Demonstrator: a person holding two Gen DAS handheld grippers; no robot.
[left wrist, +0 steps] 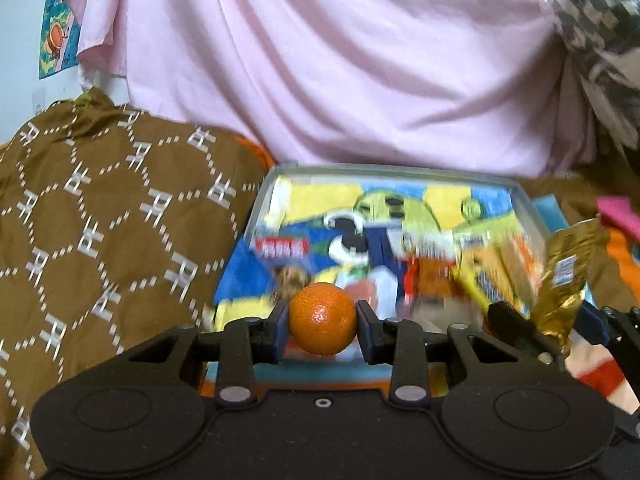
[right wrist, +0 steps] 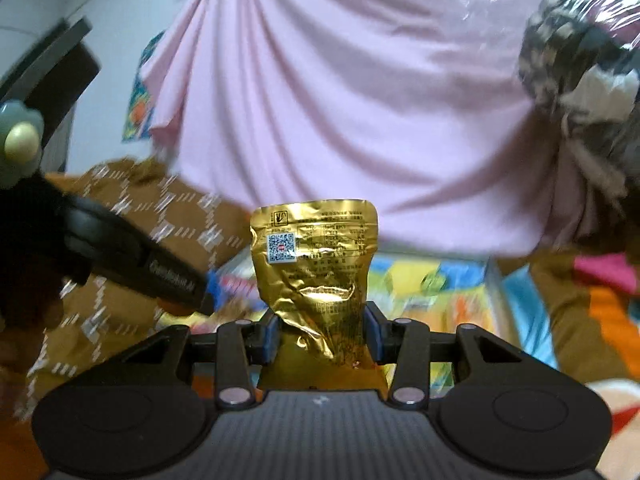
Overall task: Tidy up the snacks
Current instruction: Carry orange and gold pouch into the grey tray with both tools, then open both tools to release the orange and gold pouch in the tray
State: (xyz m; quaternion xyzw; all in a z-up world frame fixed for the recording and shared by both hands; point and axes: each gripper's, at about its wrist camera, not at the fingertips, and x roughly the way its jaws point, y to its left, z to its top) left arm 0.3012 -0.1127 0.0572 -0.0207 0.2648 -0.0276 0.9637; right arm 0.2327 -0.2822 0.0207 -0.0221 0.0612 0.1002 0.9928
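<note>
Left hand-held gripper [left wrist: 322, 322] pinching round mandarin [left wrist: 322, 319], risking rolling free; right hand-held gripper [right wrist: 320, 330] clamping crinkly gold foil packet [right wrist: 316, 264], risking slipping.

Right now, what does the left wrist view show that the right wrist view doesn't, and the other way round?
Only the left wrist view: the left hand-held gripper shut on an orange, and blurred snack packets in the tray.

Only the right wrist view: the printed back of the gold pouch, with its code square, clamped in the right hand-held gripper, plus a green flower-shaped knob at the left edge.

Both: the gold pouch, the colourful tray, the pink cloth behind and the brown patterned cloth.
</note>
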